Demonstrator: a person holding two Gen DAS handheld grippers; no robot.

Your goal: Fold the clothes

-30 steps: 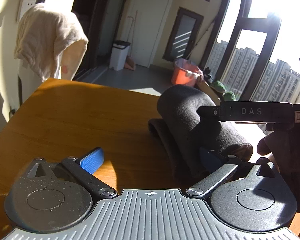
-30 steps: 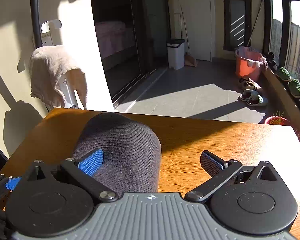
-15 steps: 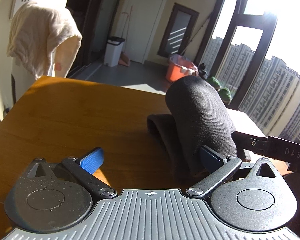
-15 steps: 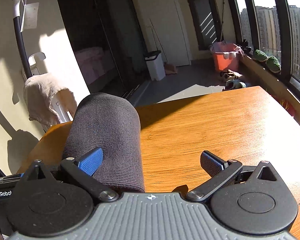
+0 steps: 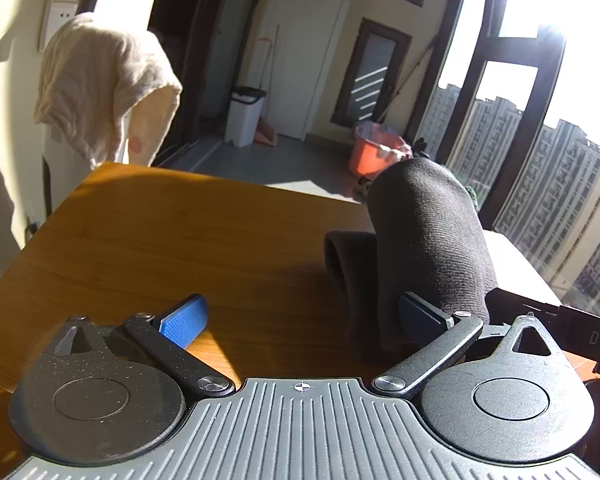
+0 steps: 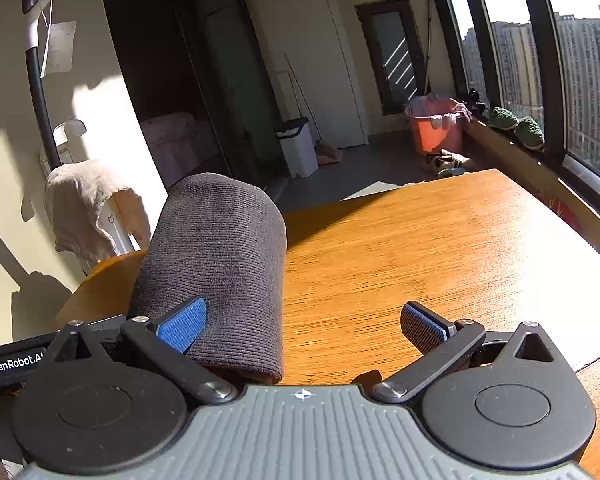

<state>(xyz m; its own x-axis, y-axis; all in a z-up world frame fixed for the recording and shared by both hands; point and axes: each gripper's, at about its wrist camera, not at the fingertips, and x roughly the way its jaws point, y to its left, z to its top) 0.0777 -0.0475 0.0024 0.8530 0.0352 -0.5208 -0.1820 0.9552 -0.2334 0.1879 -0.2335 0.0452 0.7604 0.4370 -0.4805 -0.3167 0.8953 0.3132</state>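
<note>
A dark knit garment rises in a rounded, folded hump off the wooden table. My left gripper is open; the cloth hangs over its right finger, and its blue left pad is bare above the wood. In the right wrist view the same garment covers the left finger of my right gripper, which is also open. Its right pad is free over the table. The two grippers sit side by side, the cloth bridging their inner fingers. A lower layer of the garment lies on the table.
A cream towel hangs over a white stand beyond the table's far left corner. On the floor behind stand a white bin and an orange bucket. Tall windows run along the right. The table's far edge is close.
The garment hump now stands taller and nearer to both cameras. The right gripper's body has dropped to the lower right of the left view, and the right view has swung toward the windows.
</note>
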